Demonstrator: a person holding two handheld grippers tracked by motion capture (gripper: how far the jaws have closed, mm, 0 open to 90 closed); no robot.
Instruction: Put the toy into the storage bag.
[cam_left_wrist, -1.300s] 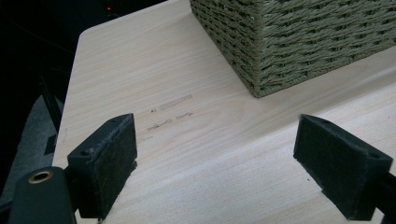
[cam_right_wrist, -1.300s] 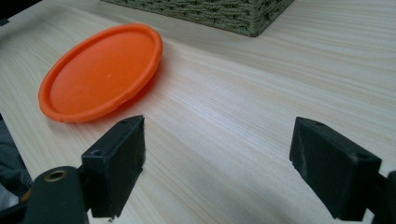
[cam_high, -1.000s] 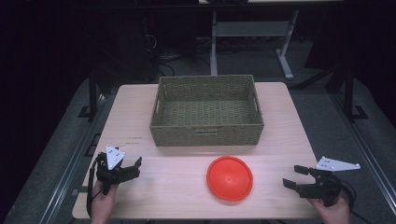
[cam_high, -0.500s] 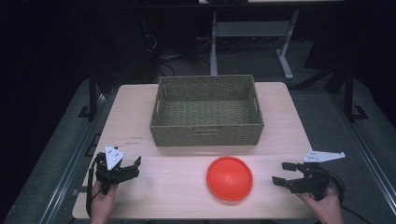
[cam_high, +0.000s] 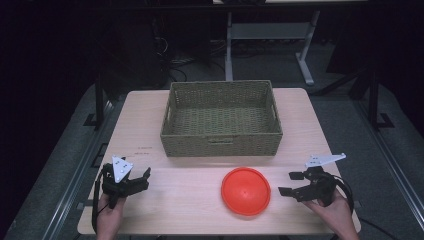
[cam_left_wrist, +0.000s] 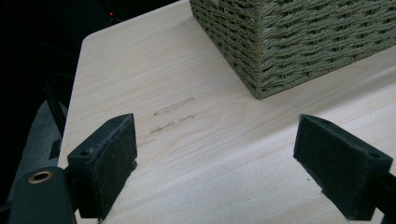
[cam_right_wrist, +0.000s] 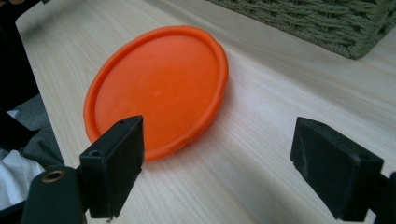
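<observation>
An orange plate lies flat on the wooden table, in front of a woven green basket with nothing in it. My right gripper stands open just right of the plate, its jaws pointing at the rim. The right gripper view has the plate ahead between the open jaws, nearer the left one, with nothing held. Near the front left corner my left gripper is open over bare wood. In the left gripper view the basket corner rises ahead to the right.
The basket takes up the middle back of the table. Bare wood lies between the two grippers and along the front edge. Faint pencil marks show on the wood ahead of the left gripper. Dark floor and a metal frame lie beyond.
My right gripper has moved left toward the orange plate, from the table's right edge to just beside its rim. The left gripper has stayed put.
</observation>
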